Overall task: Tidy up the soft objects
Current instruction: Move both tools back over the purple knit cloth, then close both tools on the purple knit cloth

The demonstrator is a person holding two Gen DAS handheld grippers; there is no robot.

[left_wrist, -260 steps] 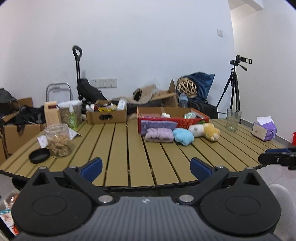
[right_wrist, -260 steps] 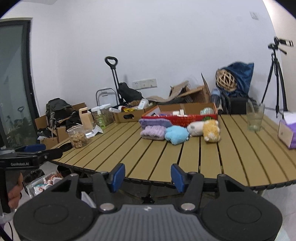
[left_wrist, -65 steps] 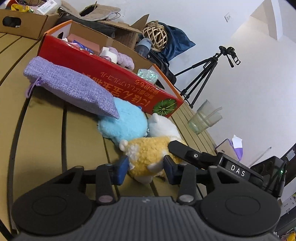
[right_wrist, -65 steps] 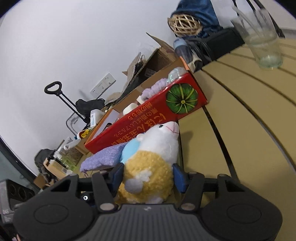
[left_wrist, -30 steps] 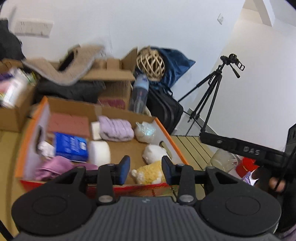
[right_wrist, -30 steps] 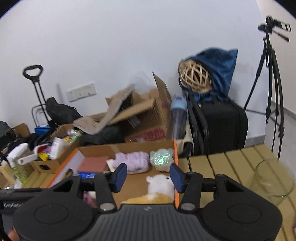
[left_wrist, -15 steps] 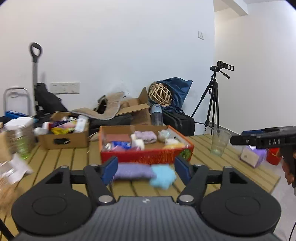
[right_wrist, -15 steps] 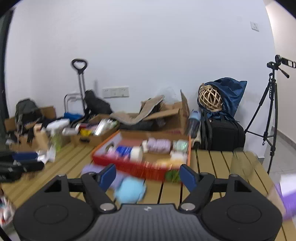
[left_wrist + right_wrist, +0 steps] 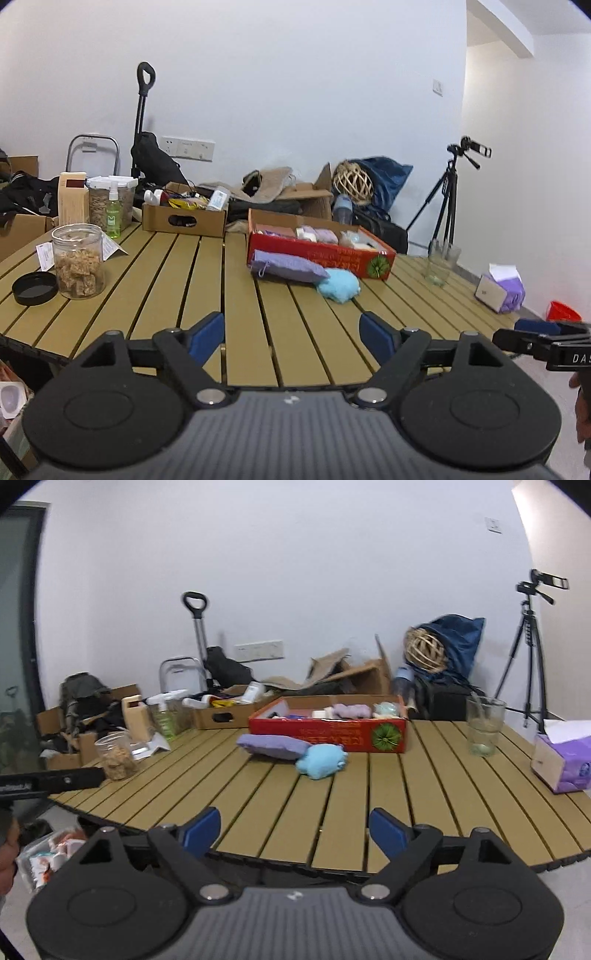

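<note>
- Left wrist view: left gripper (image 9: 291, 332) fingers, just spread, grasp nothing; purple pouch (image 9: 286, 266) and blue plush (image 9: 339, 285) lie on the table (image 9: 155, 295) before the red box (image 9: 317, 254).
- Right wrist view: right gripper (image 9: 294, 829) likewise released, empty.

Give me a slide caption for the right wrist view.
Open right gripper pulled back from the slatted table; purple pouch and blue plush lie before the red box.

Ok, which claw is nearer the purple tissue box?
Right. The right claw has the tissue box close ahead on its right; the left claw sits farther left, near the jar. Both sets of jaws have just been opening, empty.
</note>
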